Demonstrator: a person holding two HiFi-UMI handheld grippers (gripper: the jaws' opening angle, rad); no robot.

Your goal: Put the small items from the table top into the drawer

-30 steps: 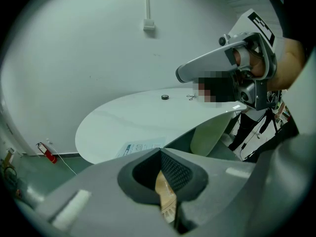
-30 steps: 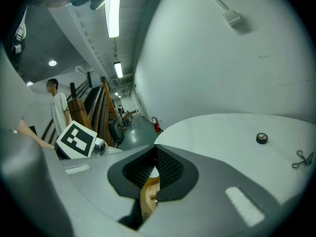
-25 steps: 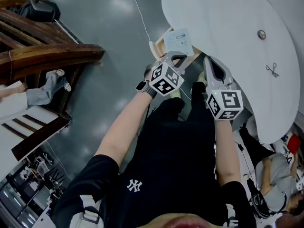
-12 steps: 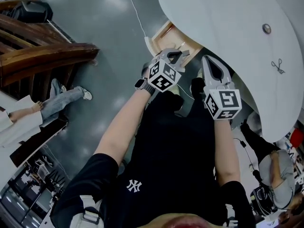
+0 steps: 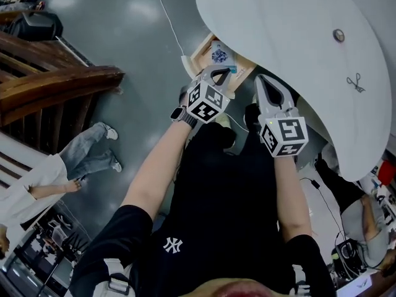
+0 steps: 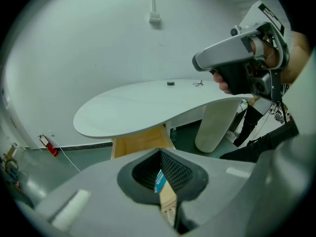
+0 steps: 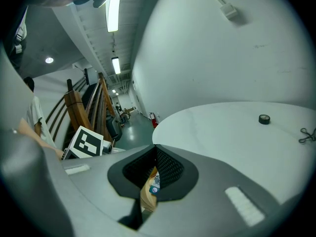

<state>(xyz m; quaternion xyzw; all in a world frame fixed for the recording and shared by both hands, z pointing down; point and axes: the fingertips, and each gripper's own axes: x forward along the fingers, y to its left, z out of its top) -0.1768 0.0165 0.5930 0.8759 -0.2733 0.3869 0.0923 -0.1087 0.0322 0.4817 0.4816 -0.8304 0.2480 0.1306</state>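
The white oval table top (image 5: 291,36) carries a small dark round item (image 5: 338,35) and a thin scissor-like wire item (image 5: 355,82), both also seen in the right gripper view as the round item (image 7: 264,119) and the wire item (image 7: 307,134). Under the table's near edge a wooden drawer (image 5: 197,55) stands open with a blue-and-white item (image 5: 219,55) inside. My left gripper (image 5: 218,74) hangs just over the drawer, shut and empty. My right gripper (image 5: 265,84) is beside it at the table's edge, shut and empty. Through the left gripper's (image 6: 160,150) jaws the drawer shows.
A wooden stair rail (image 5: 55,79) stands at the left, and a person in jeans (image 5: 86,156) walks on the grey floor. A white cable (image 5: 167,17) runs across the floor. Another person (image 5: 365,228) sits at the lower right. The table's thick leg (image 6: 215,127) stands right of the drawer unit.
Both grippers have sunk a little toward the drawer, staying shut. The blue-and-white item in the drawer has come back into view. The person at the left has walked on.
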